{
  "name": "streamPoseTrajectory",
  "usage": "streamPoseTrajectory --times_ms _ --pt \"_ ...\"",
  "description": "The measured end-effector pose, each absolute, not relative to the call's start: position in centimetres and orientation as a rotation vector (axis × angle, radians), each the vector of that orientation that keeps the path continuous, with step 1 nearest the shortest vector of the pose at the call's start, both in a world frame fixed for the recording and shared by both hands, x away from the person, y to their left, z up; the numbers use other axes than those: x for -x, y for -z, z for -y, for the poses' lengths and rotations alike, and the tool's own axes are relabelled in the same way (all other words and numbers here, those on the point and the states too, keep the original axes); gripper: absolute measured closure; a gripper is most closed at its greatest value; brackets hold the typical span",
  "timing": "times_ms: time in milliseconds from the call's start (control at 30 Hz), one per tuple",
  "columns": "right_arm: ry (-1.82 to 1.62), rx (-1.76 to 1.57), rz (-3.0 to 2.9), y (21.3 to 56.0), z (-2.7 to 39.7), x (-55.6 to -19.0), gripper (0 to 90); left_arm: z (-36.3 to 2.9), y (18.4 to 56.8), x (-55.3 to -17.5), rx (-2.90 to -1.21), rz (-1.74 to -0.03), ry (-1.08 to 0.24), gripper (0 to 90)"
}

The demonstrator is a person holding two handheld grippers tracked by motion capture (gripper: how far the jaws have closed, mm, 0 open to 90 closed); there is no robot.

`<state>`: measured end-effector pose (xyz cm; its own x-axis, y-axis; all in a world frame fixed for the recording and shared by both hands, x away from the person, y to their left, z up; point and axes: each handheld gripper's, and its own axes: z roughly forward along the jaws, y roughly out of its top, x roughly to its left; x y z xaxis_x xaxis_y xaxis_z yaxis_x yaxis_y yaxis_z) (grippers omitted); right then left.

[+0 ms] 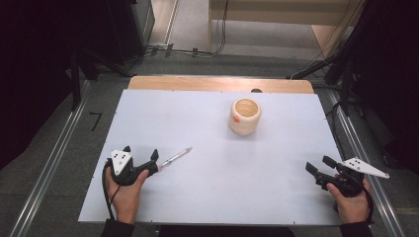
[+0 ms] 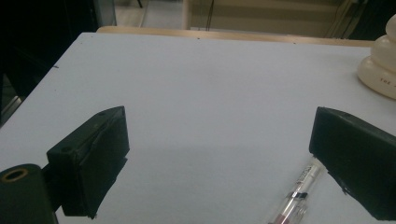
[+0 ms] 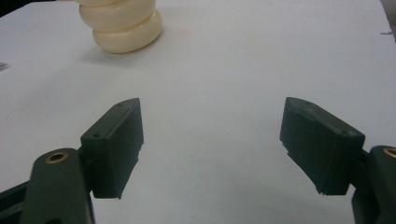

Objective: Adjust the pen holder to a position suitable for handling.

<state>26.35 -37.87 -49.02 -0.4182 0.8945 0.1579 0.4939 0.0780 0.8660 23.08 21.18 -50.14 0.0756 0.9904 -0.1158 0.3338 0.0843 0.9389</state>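
Both grippers rest low over the white table [image 1: 212,197], one in each hand. Left gripper [image 1: 141,154] has its jaws spread wide with nothing between the pads; in the left gripper view the one clear pen [image 2: 294,196] lies flat on the table just beside its right-hand jaw, apart from the pad or barely at it, which I cannot tell. In the high view that pen [image 1: 174,158] points up and to the right from the jaw tip. Right gripper [image 1: 320,164] is likewise wide open and empty, with bare table between its jaws. One cream ribbed cup [image 1: 245,116] stands upright toward the far middle of the table, well apart from both grippers and from the pen.
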Motion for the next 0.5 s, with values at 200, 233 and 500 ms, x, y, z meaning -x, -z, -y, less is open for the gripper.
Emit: streamPoseTrajectory --times_ms 200,233,500 --pt "-1.292 -1.37 -1.945 49.07 37.9 -26.34 19.9 -21.14 50.18 -23.13 -1.411 -1.423 -0.882 5.4" --pt "-1.293 -1.369 -1.943 49.08 37.92 -26.35 19.8 -21.17 50.2 -23.17 -1.413 -1.423 -0.88 5.4" --pt "-1.299 -1.372 -1.937 49.1 38.05 -26.23 19.9 -21.05 50.25 -23.32 -1.424 -1.422 -0.872 5.4"
